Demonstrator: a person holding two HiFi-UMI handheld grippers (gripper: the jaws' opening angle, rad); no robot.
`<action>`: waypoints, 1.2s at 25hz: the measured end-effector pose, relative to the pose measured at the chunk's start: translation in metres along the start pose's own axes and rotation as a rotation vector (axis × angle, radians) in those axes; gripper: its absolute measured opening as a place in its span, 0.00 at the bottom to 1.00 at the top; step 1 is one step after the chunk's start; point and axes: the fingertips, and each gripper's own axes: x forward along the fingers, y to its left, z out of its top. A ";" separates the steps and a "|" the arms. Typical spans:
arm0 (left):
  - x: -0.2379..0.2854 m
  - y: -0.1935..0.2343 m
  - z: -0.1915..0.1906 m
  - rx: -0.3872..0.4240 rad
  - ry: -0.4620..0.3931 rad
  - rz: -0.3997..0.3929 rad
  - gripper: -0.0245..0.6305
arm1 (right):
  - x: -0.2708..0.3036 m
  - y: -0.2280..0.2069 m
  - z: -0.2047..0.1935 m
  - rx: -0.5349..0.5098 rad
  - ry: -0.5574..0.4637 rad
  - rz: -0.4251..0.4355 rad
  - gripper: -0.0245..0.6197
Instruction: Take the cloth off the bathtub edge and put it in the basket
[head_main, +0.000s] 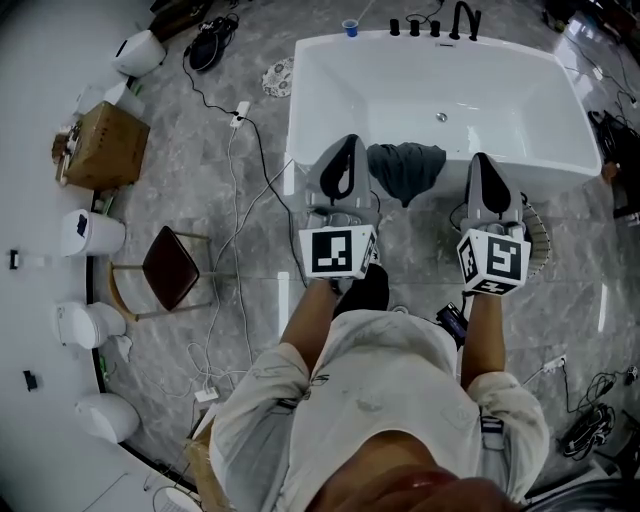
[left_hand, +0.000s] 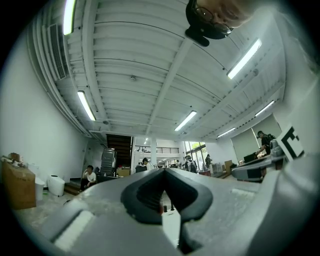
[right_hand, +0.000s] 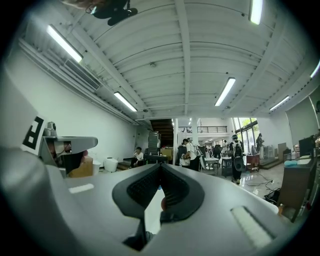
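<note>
A dark grey cloth (head_main: 405, 170) hangs over the near edge of the white bathtub (head_main: 330, 70), between my two grippers. My left gripper (head_main: 350, 142) is just left of the cloth, over the tub rim, and its jaws are shut with nothing in them. Just right of the cloth, my right gripper (head_main: 480, 158) is also shut and empty. In the left gripper view the left gripper (left_hand: 162, 170) has its jaw tips together; the right gripper (right_hand: 161, 165) in its own view shows the same. A round wire basket (head_main: 543, 240) stands on the floor by the tub's near right corner, partly hidden by the right gripper.
Black tap fittings (head_main: 455, 20) and a blue cup (head_main: 350, 27) sit on the tub's far rim. A brown stool (head_main: 172, 265), a cardboard box (head_main: 100, 145), white containers (head_main: 92, 232) and trailing cables (head_main: 235, 200) lie on the floor to the left. Both gripper views show people far off in the hall.
</note>
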 end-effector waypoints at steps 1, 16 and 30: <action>0.010 0.008 -0.002 -0.003 -0.007 0.001 0.04 | 0.013 0.002 0.000 -0.006 0.001 0.001 0.04; 0.139 0.121 -0.037 -0.041 -0.017 -0.057 0.04 | 0.184 0.037 0.001 -0.011 0.027 -0.051 0.04; 0.170 0.126 -0.070 -0.017 -0.025 -0.108 0.04 | 0.215 0.020 -0.028 0.004 0.061 -0.100 0.04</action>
